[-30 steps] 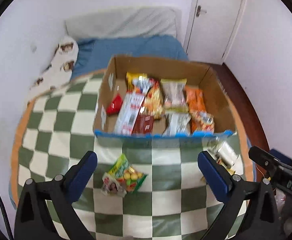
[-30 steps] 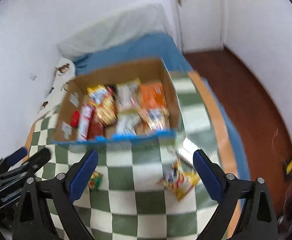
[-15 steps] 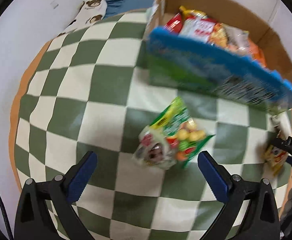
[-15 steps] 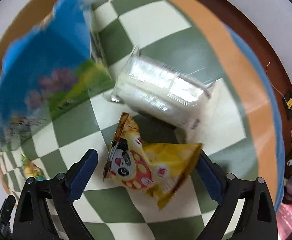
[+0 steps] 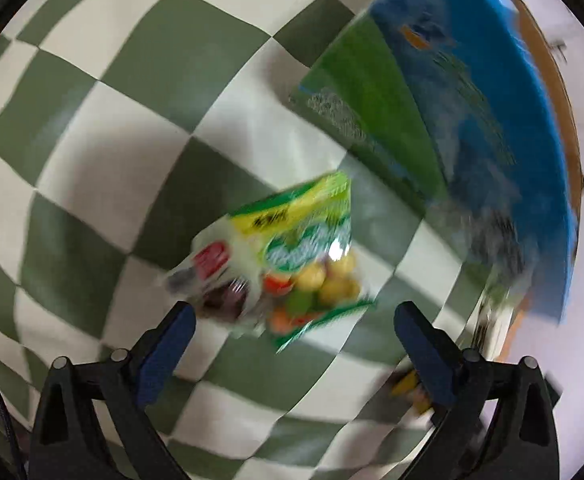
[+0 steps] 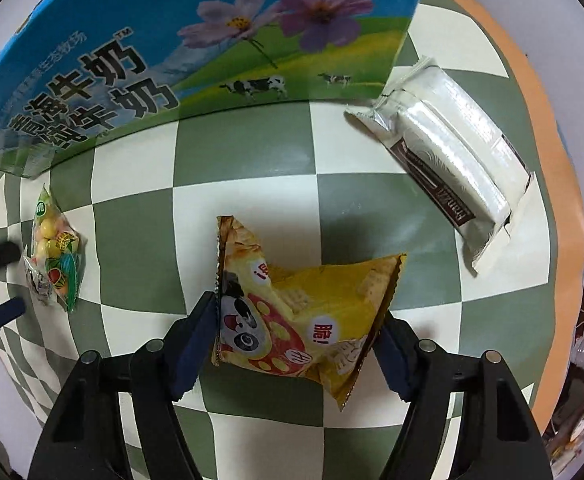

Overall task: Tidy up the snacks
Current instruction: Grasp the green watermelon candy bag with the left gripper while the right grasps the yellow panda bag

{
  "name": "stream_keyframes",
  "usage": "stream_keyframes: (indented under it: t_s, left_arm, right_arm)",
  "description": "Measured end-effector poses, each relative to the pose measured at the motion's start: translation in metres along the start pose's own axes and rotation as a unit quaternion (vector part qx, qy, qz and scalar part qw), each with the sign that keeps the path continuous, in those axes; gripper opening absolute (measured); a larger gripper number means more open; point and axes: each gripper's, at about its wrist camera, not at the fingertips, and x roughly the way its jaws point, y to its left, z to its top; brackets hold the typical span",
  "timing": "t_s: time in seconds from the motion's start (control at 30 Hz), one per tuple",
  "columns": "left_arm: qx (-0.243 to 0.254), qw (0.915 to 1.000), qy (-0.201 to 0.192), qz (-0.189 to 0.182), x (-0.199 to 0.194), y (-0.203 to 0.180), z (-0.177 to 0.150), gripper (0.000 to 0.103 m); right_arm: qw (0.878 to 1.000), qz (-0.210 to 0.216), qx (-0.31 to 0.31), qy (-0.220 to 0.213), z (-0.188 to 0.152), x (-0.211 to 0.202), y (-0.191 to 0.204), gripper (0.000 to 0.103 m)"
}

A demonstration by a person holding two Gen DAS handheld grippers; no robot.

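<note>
Right tool (image 6: 296, 320) has just been closing, pads flanking the yellow panda snack bag (image 6: 304, 316); contact unclear. Left tool (image 5: 294, 334) released, green candy bag (image 5: 287, 260) just beyond it, blurred.

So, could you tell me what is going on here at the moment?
A person is tidying snack packets off a checked cloth beside a milk carton box, one gripper in each hand. The right gripper has just been closing around the yellow panda snack bag, its pads at the bag's edges. The left gripper is open just short of the green candy bag. A white wrapped packet lies untouched near the box.
</note>
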Motion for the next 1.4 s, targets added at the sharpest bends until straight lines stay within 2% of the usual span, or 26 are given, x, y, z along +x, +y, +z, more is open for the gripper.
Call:
stream_keyframes:
  t_s: [0.1, 0.13, 0.23, 0.3, 0.4, 0.53, 0.63, 0.67, 0.73, 0.8, 0.83, 0.9, 0.97, 1.1, 1.2, 1.27, 1.33, 1.4]
  left_arm:
    - [-0.015, 0.9988, -0.032, 0.036, 0.005, -0.002, 0.010, 0.098]
    - [-0.012, 0.9980, -0.042, 0.046, 0.006, -0.003, 0.012, 0.090]
    - [0.013, 0.9955, -0.062, 0.071, 0.007, -0.008, 0.014, 0.085]
    - [0.053, 0.9924, -0.071, 0.085, 0.006, -0.014, 0.008, 0.083]
    - [0.138, 0.9806, -0.079, 0.115, 0.007, -0.025, -0.010, 0.083]
    - [0.243, 0.9579, -0.053, 0.144, 0.015, -0.030, -0.043, 0.083]
    - [0.266, 0.9524, -0.029, 0.146, 0.019, -0.025, -0.058, 0.083]
    - [0.264, 0.9533, -0.022, 0.145, 0.021, -0.022, -0.060, 0.084]
    - [0.252, 0.9571, -0.012, 0.142, 0.024, -0.018, -0.056, 0.086]
    - [0.219, 0.9682, 0.002, 0.121, 0.019, -0.014, -0.047, 0.086]
    - [0.196, 0.9762, 0.008, 0.093, 0.011, -0.011, -0.043, 0.086]
    - [0.163, 0.9844, 0.018, 0.063, -0.003, -0.005, -0.036, 0.086]
    - [0.140, 0.9890, 0.020, 0.044, -0.014, 0.002, -0.042, 0.086]
    - [0.114, 0.9912, 0.056, 0.036, 0.003, 0.016, -0.065, 0.086]
    - [0.093, 0.9931, 0.055, 0.045, 0.024, 0.023, -0.060, 0.086]
    - [0.102, 0.9915, 0.049, 0.064, 0.033, 0.012, -0.054, 0.086]
    - [0.130, 0.9862, 0.041, 0.093, 0.036, 0.009, -0.057, 0.086]
    - [0.155, 0.9816, 0.034, 0.107, 0.040, 0.004, -0.057, 0.086]
  right_arm:
    - [1.000, 0.000, 0.006, 0.001, 0.003, 0.001, -0.002, 0.075]
    - [1.000, -0.001, 0.006, 0.001, 0.009, 0.002, -0.005, 0.075]
    - [1.000, -0.007, -0.002, 0.000, 0.015, -0.002, -0.004, 0.074]
    - [1.000, -0.009, -0.017, 0.003, 0.016, 0.000, 0.007, 0.073]
    - [0.999, -0.011, -0.042, 0.014, 0.010, 0.002, 0.015, 0.072]
    - [0.996, -0.004, -0.077, 0.050, -0.005, 0.009, 0.021, 0.072]
    - [0.992, 0.004, -0.095, 0.079, -0.017, 0.014, 0.022, 0.075]
    - [0.992, 0.012, -0.094, 0.087, -0.019, 0.016, 0.022, 0.078]
    - [0.992, 0.030, -0.083, 0.091, -0.020, 0.018, 0.019, 0.091]
    - [0.993, 0.040, -0.066, 0.084, -0.019, 0.015, 0.015, 0.091]
    - [0.994, 0.044, -0.058, 0.079, -0.019, 0.011, 0.012, 0.091]
    - [0.996, 0.052, -0.036, 0.068, -0.019, 0.000, 0.005, 0.091]
    - [0.996, 0.064, -0.023, 0.058, -0.019, -0.006, -0.003, 0.091]
    - [0.997, 0.062, -0.016, 0.047, -0.020, -0.014, -0.009, 0.091]
    - [0.997, 0.053, -0.020, 0.046, -0.020, -0.014, -0.009, 0.091]
    - [0.997, 0.048, -0.028, 0.046, -0.026, -0.012, -0.003, 0.091]
    - [0.996, 0.031, -0.073, 0.039, -0.027, -0.017, 0.005, 0.091]
    - [0.989, 0.022, -0.141, 0.034, -0.031, -0.022, 0.024, 0.091]
